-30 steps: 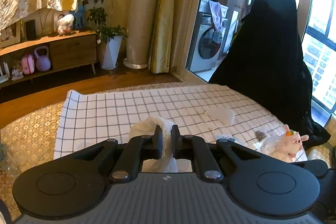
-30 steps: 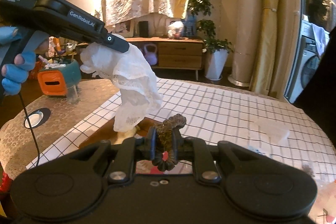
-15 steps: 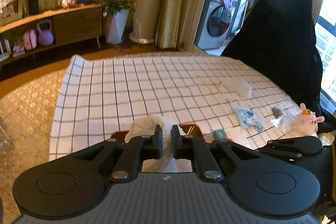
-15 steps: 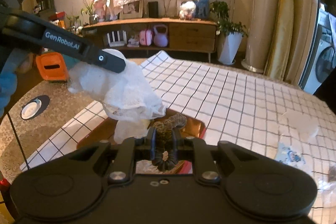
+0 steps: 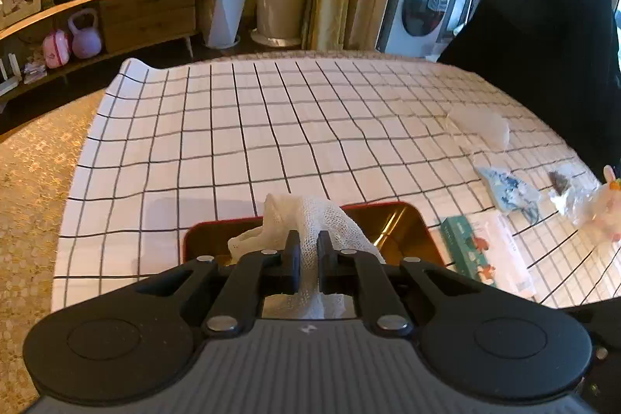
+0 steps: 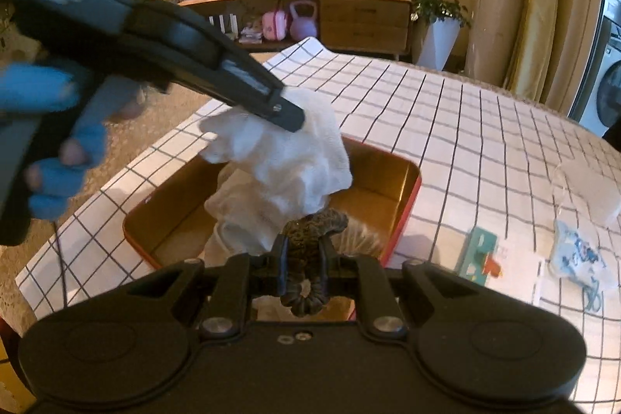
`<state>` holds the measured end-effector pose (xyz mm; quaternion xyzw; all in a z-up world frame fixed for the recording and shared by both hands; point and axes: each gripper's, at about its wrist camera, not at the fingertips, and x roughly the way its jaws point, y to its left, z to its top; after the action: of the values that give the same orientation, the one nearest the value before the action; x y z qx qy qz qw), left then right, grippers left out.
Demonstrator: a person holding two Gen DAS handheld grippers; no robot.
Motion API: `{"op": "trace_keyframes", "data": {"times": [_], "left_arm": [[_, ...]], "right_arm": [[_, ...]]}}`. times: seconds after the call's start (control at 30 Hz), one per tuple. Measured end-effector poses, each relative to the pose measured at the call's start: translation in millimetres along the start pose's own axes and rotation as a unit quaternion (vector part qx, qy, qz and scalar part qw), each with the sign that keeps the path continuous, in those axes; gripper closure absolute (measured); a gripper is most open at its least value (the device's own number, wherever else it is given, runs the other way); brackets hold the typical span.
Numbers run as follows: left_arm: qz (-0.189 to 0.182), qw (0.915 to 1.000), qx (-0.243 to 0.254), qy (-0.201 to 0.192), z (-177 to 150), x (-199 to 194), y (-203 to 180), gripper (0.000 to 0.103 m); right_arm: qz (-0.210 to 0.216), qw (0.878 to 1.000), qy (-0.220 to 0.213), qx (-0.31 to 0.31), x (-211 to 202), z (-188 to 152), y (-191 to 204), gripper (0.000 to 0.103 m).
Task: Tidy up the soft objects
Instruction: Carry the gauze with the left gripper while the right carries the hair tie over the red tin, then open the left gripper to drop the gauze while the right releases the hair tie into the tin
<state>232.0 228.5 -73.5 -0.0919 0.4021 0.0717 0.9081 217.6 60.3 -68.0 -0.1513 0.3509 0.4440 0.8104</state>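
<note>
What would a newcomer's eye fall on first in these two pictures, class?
First, the white lace cloth pinched in the left gripper, dangling into the red tin on the checked tablecloth. Next, the dark scrunchie clamped in the right gripper, just above the tin's near edge.

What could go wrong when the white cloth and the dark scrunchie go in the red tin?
1. The white lace cloth hangs bunched from the left gripper above the red tin; a loose fold might drape over the rim.
2. The right gripper pinches the dark scrunchie right beside the cloth, so the two grippers might bump or the scrunchie might snag the lace.
</note>
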Motion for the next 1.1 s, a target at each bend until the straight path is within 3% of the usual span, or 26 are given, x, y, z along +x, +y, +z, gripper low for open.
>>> {"op": "trace_keyframes", "data": {"times": [0.43,0.67,0.9,1.1], "left_arm": [[-0.003,0.9989,-0.002,0.047,-11,32,2,0.094],[-0.003,0.9984,-0.006,0.057,-14,39,3,0.094],[0.001,0.9982,-0.003,0.060,-14,40,2,0.094],[-0.010,0.9979,-0.016,0.062,-13,36,4,0.083]], "right_arm": [[0.007,1.000,0.018,0.001,8,-13,7,0.079],[0.006,1.000,0.013,0.003,5,-15,4,0.064],[0.008,1.000,0.006,0.006,-2,-18,3,0.056],[0.015,1.000,-0.004,0.013,-16,-18,3,0.050]]}}
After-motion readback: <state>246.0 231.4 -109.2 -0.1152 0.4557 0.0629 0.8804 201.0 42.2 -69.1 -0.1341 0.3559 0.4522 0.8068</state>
